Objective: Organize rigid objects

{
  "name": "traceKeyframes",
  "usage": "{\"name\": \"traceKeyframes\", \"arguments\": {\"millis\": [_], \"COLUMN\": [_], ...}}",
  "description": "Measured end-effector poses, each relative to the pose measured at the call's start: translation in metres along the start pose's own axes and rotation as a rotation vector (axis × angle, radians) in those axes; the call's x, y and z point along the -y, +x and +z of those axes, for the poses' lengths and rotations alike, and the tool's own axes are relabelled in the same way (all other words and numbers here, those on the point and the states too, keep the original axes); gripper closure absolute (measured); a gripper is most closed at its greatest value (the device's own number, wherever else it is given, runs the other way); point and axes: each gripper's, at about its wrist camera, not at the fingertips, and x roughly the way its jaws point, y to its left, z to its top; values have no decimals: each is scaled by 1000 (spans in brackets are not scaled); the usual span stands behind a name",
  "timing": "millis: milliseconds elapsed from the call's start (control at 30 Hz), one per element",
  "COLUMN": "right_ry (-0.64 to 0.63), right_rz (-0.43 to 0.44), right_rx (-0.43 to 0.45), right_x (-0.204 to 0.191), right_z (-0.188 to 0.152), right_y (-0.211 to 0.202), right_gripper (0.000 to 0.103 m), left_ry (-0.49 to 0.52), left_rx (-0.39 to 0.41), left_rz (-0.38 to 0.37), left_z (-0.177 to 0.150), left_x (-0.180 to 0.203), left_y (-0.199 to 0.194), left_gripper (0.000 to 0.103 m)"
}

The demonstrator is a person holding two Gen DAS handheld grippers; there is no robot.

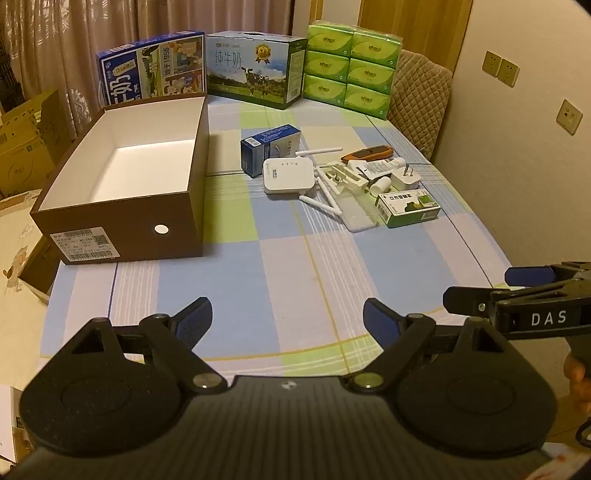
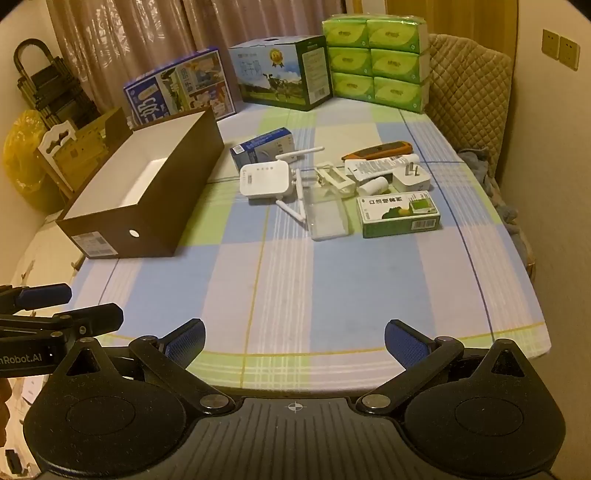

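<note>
Curtains [image 1: 110, 29] back a checked tablecloth [image 1: 295, 280]; both hand-held grippers, left [image 1: 286, 321] and right [image 2: 294, 341], spread, empty.

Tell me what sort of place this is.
Probably a home dining room: a table with a checked cloth, a padded chair against the wall, curtains behind, and milk cartons and tissue packs stacked at the far end.
</note>
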Motion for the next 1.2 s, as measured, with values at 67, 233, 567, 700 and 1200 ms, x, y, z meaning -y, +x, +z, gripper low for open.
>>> {"name": "traceKeyframes", "arguments": {"millis": [67,233,567,700,1200], "right_ry": [1,2,0,1,-2], "right_rz": [-1,-1,0,0,6], "right_rx": [1,4,1,0,4], "right_x": [-1,-1,-2,-2,-5], "right_z": [2,4,5,5,13], "right_y": [2,4,3,3,7], "right_gripper": [2,2,2,2,2], "left_ry": [0,2,2,2,3], "left_rx": [1,1,1,0,7], "left_rz": [-1,-1,-1,0,4], "left_z": [-1,-1,0,0,14], "left_x": [-2,-5,-4,-4,-9], "left_y": [2,7,6,6,4], "left_gripper": [17,17,17,17,17]}}
